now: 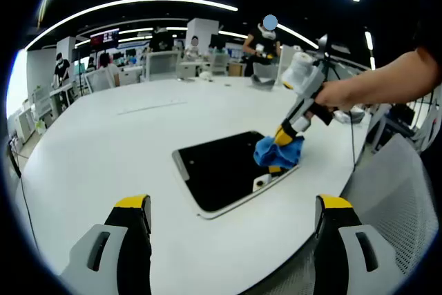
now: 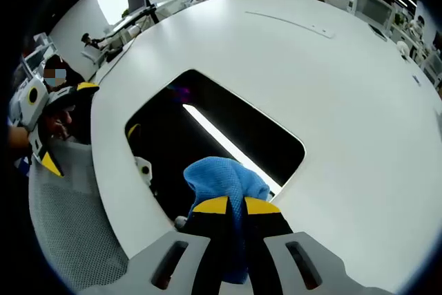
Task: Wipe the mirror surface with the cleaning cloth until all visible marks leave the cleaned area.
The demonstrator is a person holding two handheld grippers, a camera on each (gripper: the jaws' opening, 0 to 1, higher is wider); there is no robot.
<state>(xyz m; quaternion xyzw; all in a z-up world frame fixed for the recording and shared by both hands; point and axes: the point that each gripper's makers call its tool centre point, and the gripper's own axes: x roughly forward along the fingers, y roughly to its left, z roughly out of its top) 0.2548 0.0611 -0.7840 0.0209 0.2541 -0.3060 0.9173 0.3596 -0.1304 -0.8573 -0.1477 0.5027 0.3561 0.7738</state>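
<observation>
A broad white tabletop (image 1: 124,143) carries a dark rectangular mirror (image 1: 221,167) lying flat near its right edge, its long axis running diagonally from near left to far right in the left gripper view. The right gripper (image 2: 236,206), jaws clenched on a bunched blue cleaning cloth (image 2: 224,177), presses it onto the mirror's right end. The left gripper (image 1: 233,211) hovers short of the mirror, jaws released; no writing is readable.
</observation>
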